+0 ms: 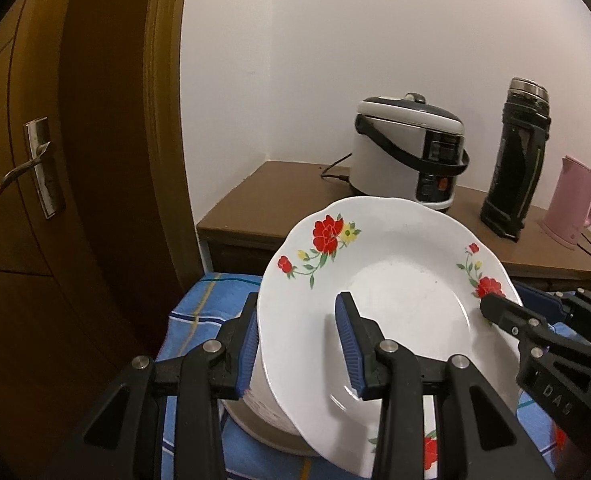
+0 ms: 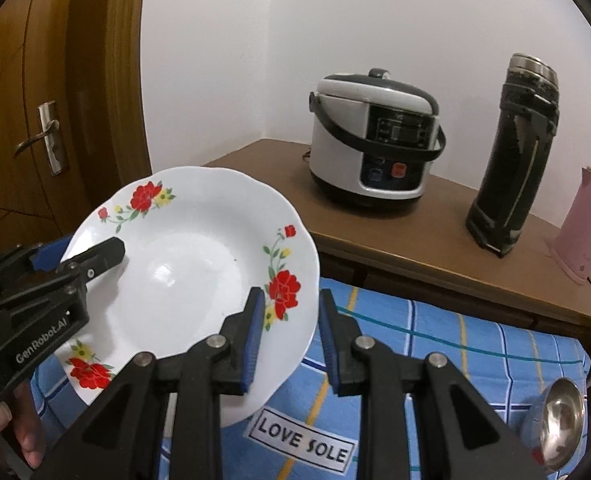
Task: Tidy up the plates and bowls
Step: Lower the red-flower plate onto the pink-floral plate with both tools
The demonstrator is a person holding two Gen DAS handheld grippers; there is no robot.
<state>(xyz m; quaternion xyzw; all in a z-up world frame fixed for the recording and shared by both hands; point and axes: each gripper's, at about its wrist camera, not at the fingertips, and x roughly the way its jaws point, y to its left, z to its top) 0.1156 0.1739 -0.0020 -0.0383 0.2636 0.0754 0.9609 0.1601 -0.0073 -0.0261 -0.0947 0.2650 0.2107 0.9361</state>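
A white plate (image 1: 395,264) with red flowers on its rim is held tilted above the blue checked cloth (image 1: 199,308), one gripper on each side. My left gripper (image 1: 297,300) is shut on the plate's left rim, one blue pad on the inside and one on the outside. Its black finger also lies on the plate (image 2: 183,248) in the right wrist view. My right gripper (image 2: 290,293) is shut on the right rim beside a red flower. Another white dish (image 1: 255,412) shows under the plate; I cannot tell whether it is held.
A brown cabinet (image 2: 395,240) behind the cloth carries a white rice cooker (image 2: 375,136), a tall black flask (image 2: 511,160) and a pink kettle (image 2: 587,224). A wooden door (image 1: 35,160) stands at the left. A metal ladle (image 2: 563,412) lies on the cloth (image 2: 455,344) at the right.
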